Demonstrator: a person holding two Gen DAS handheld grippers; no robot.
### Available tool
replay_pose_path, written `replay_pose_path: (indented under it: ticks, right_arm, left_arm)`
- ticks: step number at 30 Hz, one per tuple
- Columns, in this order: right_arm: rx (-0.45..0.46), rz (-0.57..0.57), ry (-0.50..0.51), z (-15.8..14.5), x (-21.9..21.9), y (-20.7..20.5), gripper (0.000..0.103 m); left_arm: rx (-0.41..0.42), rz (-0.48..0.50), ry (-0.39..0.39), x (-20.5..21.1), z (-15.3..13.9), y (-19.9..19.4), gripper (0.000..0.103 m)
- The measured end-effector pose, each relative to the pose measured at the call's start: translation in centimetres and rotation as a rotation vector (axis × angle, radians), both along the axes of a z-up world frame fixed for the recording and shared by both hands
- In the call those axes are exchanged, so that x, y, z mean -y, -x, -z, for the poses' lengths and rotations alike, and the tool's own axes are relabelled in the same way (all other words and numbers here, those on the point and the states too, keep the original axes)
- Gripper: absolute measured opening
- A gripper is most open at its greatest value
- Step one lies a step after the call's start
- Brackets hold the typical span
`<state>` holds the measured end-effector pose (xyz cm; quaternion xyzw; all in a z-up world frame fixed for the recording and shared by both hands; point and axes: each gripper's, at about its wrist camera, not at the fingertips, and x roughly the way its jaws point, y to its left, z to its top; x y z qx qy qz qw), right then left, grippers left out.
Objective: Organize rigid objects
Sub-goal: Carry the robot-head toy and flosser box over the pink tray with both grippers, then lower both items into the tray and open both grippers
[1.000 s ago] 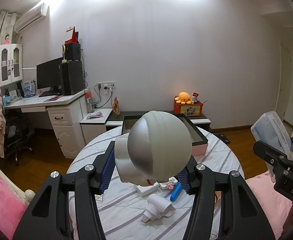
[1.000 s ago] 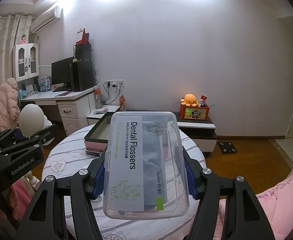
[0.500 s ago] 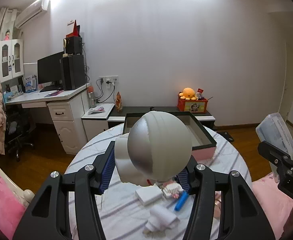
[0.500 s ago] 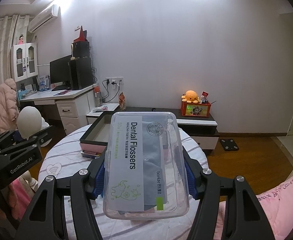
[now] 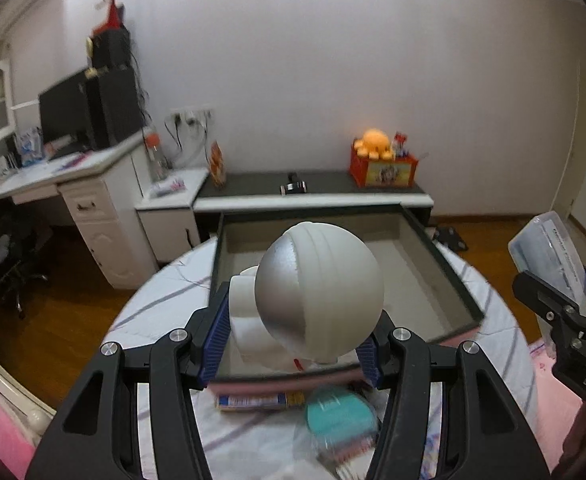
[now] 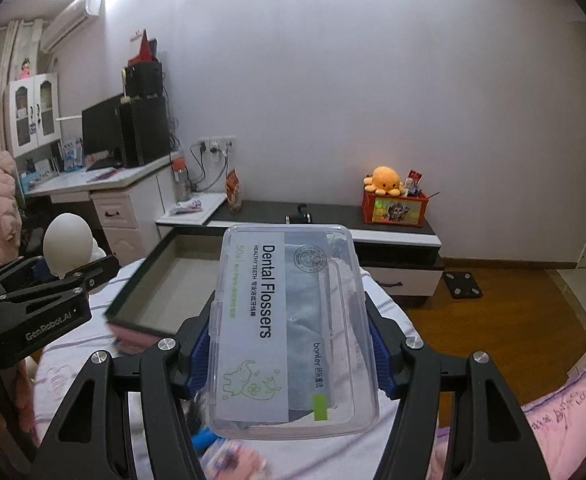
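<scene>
Empty dark tray [image 5: 449,280], left gripper [image 5: 293,344] pinching white figurine [image 5: 317,292], right gripper [image 6: 289,356] pinching clear Dental Flossers box [image 6: 289,332]

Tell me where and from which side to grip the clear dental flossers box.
Grip the dental flossers box across its two long side walls near the lower end, coming from its short end, as the right tool does now. It is a flat clear rectangle; its narrow width fits between the blue pads, and the straight parallel walls give them flat contact.

The astronaut figure [image 5: 319,296] is hiding part of the tray [image 5: 449,276]; items on the desk [image 5: 161,300] near the teal case [image 5: 339,414] are smearing into blur.
</scene>
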<state>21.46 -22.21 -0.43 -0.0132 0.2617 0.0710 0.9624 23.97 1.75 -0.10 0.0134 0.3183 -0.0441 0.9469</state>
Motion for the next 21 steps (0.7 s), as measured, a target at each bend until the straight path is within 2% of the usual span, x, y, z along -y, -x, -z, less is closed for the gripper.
replay_pose_path:
  ticks: [5, 8, 12, 16, 18, 20, 21]
  right_arm:
    - [-0.095, -0.011, 0.004, 2.8, 0.1, -5.9, 0.065]
    - [-0.144, -0.002, -0.013, 4.6, 0.3, -8.1, 0.065]
    - [-0.2, -0.01, -0.034, 6.4, 0.4, -9.9, 0.065]
    - [-0.203, 0.003, 0.022, 6.9, 0.0, -10.2, 0.065]
    - [-0.194, 0.004, 0.013, 6.9, 0.0, -10.2, 0.067]
    - [-0.205, -0.008, -0.015, 7.0, 0.0, -10.6, 0.082]
    - [-0.216, -0.009, -0.023, 7.1, 0.0, -10.7, 0.084]
  left_arm:
    - [-0.092, -0.027, -0.027, 0.0, 2.4, -5.3, 0.056]
    - [-0.164, -0.027, -0.029, 0.1, 4.2, -7.6, 0.056]
    - [-0.22, -0.038, -0.035, 0.0, 5.9, -8.7, 0.056]
    - [-0.246, -0.045, -0.036, 0.0, 6.6, -8.8, 0.056]
    - [-0.242, -0.028, -0.03, 0.1, 6.6, -8.9, 0.066]
    - [-0.231, -0.038, -0.032, 0.0, 6.4, -8.6, 0.101]
    - [-0.211, -0.049, -0.026, -0.1, 6.3, -8.4, 0.103]
